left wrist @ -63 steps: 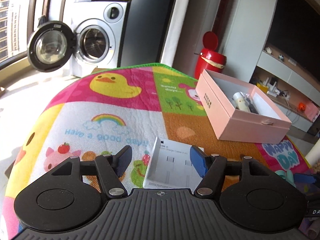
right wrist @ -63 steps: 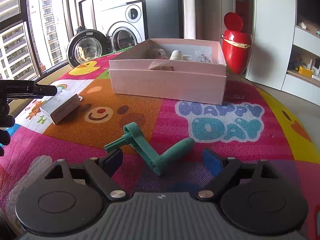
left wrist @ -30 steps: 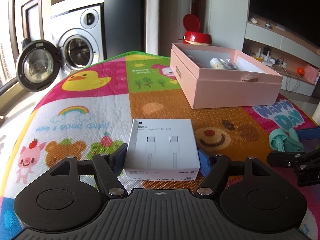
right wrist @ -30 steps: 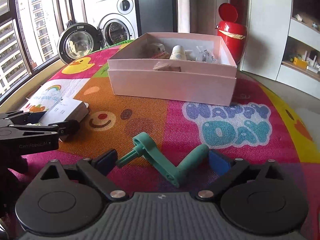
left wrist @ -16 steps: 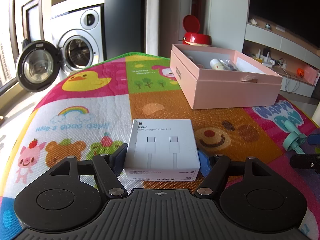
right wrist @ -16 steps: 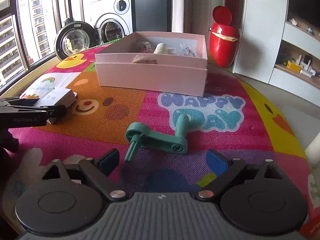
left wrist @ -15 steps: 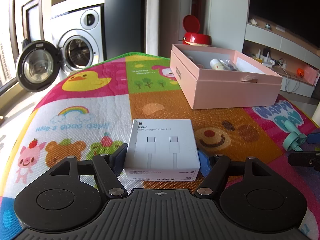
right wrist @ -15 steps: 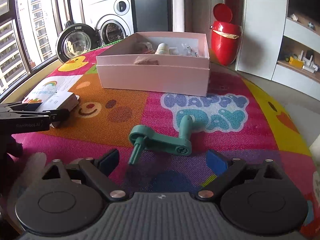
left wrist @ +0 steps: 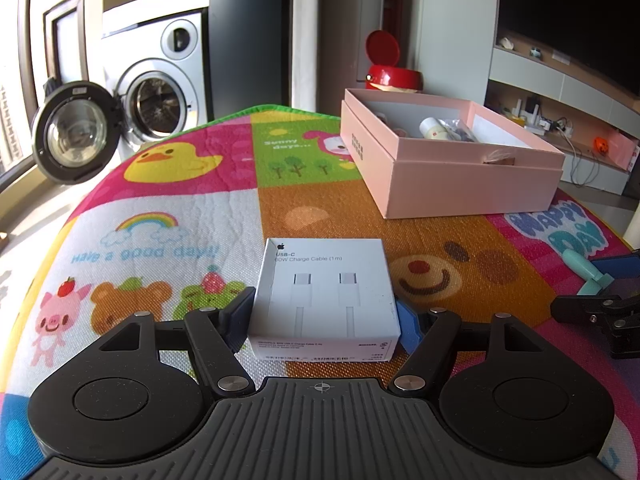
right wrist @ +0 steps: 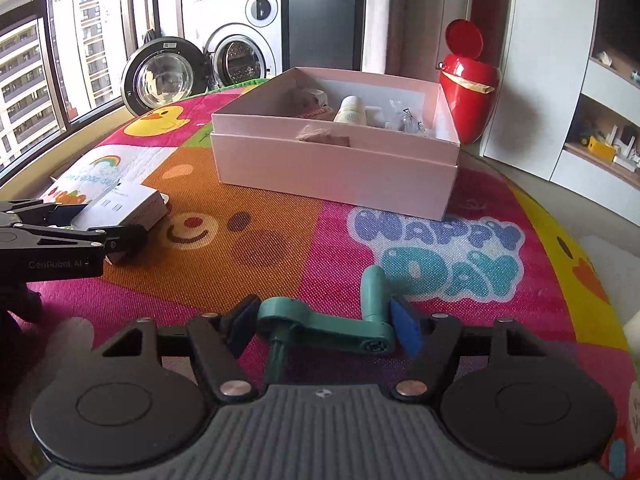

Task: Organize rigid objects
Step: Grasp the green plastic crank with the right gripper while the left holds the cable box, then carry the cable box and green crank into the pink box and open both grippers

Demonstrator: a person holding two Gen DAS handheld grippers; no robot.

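A white USB-C cable box (left wrist: 326, 296) lies on the colourful mat, and my left gripper (left wrist: 324, 318) is shut on its sides. The box also shows in the right wrist view (right wrist: 120, 208). A teal crank handle (right wrist: 332, 326) lies on the mat between the fingers of my right gripper (right wrist: 326, 326), which is shut on it. Its tip shows in the left wrist view (left wrist: 586, 270). An open pink box (left wrist: 452, 156) holding several small items stands further back on the mat; in the right wrist view it is ahead (right wrist: 336, 160).
A red bin (right wrist: 468, 80) stands behind the pink box. A washing machine with its door open (right wrist: 236, 56) is beyond the mat's far edge. White shelves (right wrist: 600, 132) stand at the right. The left gripper body (right wrist: 52, 240) shows at the left of the right wrist view.
My right gripper has moved forward over the teal crank and closed its fingers onto it. My left gripper has stayed on the white cable box.
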